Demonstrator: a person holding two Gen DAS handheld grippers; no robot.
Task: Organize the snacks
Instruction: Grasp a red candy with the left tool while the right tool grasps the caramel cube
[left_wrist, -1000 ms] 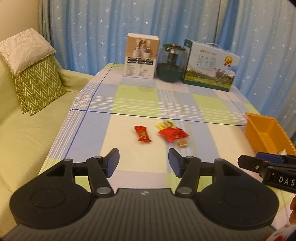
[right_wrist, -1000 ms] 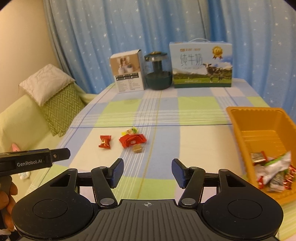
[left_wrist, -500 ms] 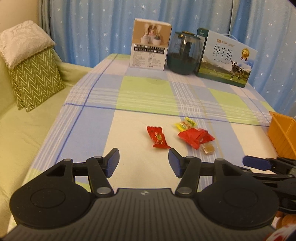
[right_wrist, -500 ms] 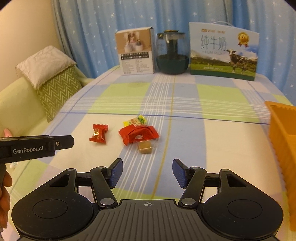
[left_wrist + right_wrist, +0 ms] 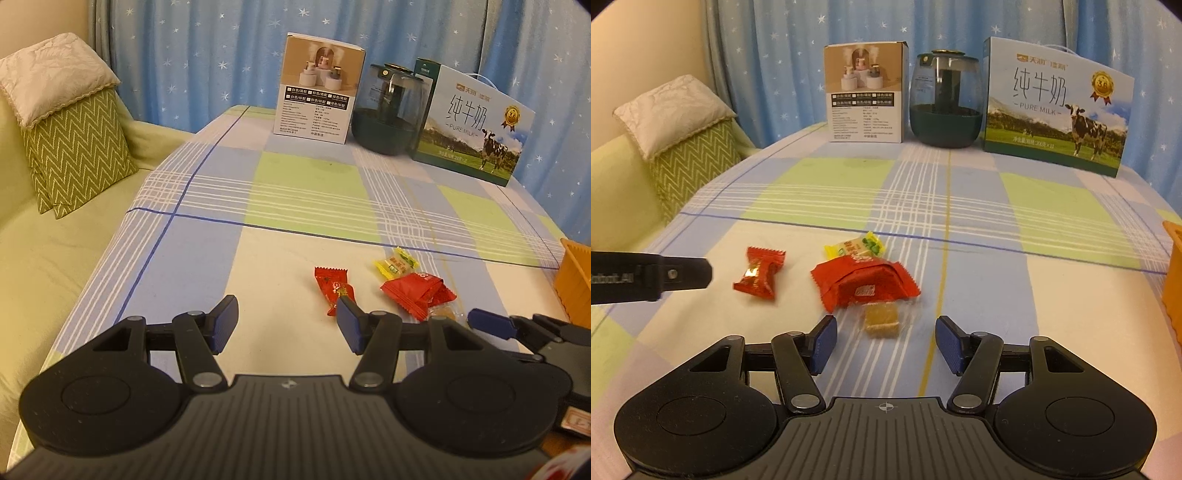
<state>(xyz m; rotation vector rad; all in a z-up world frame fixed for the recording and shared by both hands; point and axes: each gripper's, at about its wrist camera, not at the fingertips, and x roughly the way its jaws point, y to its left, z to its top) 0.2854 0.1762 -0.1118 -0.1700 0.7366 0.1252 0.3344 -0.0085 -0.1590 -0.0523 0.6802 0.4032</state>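
- Snacks: tan candy (image 5: 881,320) lies nearest, touching the red packet (image 5: 862,282).
- Right gripper (image 5: 884,343): jaws spread, empty; straddle the candy alone.
- Left gripper (image 5: 286,323): also open, empty.

Checked tablecloth (image 5: 997,266): red candy (image 5: 759,275), red packet (image 5: 864,282), yellow candy (image 5: 855,247), caramel (image 5: 881,319), milk box (image 5: 1056,107).

Warm dim light, fisheye-bent edges, dark corners

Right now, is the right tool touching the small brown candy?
Apart. In the right wrist view, the brown candy lies ahead of the open right tool; tablecloth shows between candy and both fingers.
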